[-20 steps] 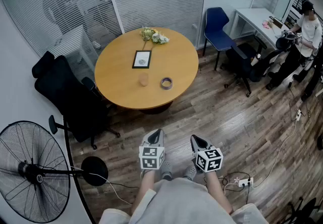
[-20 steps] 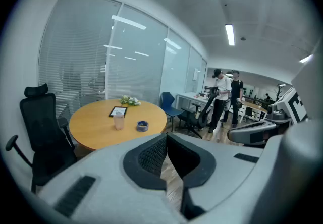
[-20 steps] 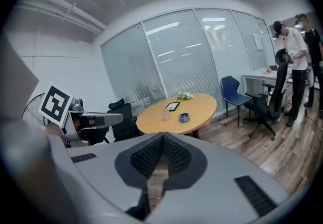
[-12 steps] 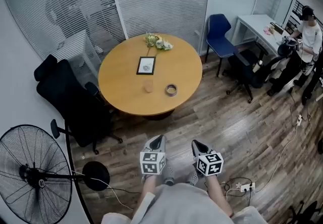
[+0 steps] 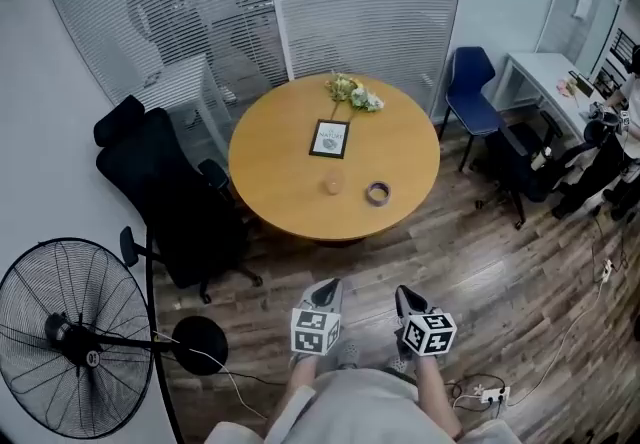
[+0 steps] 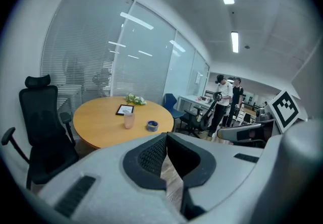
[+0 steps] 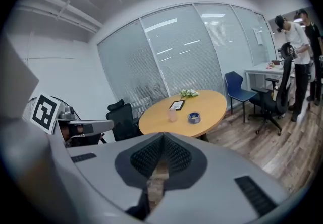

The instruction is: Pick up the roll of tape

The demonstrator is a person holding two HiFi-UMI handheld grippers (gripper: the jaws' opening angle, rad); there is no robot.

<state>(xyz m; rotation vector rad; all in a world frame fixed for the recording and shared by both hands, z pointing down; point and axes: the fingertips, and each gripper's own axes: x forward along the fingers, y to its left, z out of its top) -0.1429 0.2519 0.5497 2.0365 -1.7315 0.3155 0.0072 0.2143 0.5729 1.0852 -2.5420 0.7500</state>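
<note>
Tape: grey-blue roll of tape (image 5: 378,193) untouched on round wooden tabletop (image 5: 290,182).
Fingers: left gripper (image 5: 326,287), right gripper (image 5: 406,294) closed, empty.
Remaining: approach, grasp, lift.

Smooth matt wooden table (image 5: 290,182), grained plank floor (image 5: 500,262) around the table, black cloth chair (image 5: 165,192) left of the table, wire metal fan (image 5: 70,337) farther left, matt grey plastic left gripper (image 6: 166,138) and right gripper (image 7: 162,137), ribbed black pads (image 6: 151,156)

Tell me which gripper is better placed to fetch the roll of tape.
Probably the right gripper. The roll of tape lies nearer its line across the table, while the left gripper faces the cup. Both have shut jaws and are far off.
</note>
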